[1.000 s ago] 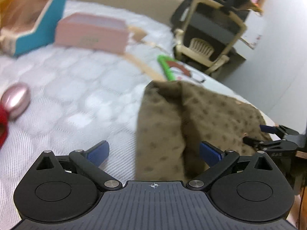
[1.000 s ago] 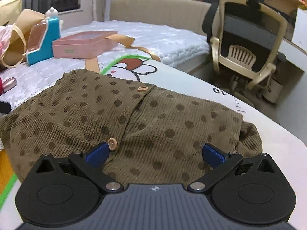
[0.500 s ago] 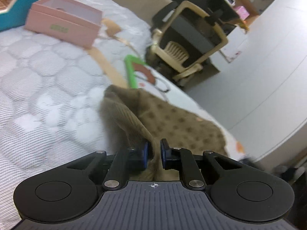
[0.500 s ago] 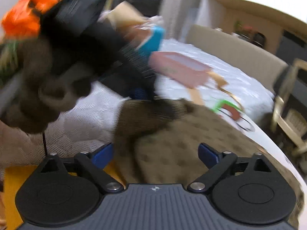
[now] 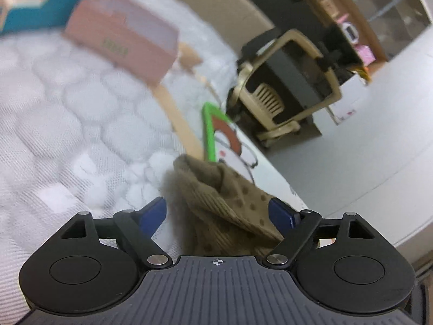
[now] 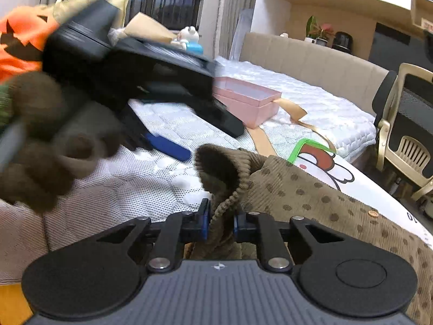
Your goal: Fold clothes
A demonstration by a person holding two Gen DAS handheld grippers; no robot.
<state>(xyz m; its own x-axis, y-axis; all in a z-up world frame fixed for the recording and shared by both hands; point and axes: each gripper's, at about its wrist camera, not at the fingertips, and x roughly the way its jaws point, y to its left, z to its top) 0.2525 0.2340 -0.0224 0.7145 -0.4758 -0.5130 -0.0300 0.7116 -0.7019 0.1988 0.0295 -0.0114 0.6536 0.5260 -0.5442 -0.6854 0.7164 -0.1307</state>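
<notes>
Garment (image 6: 311, 189) x1 — R tool (image 6: 220, 220) clamped on, L tool (image 5: 216, 214) wide

- A bedroom in a home is shown.
- A quilted white mattress (image 6: 311, 100) is seen against a padded beige headboard (image 6: 311, 57).
- A pink gift box (image 6: 246, 100) with ribbon and a small toy figure (image 6: 189, 38) are laid on the bed.
- A desk chair (image 6: 406, 124) is placed alongside.
- Potted plants (image 6: 319, 31) are kept on a ledge, and a curtained window (image 6: 173, 5) is seen behind.
</notes>
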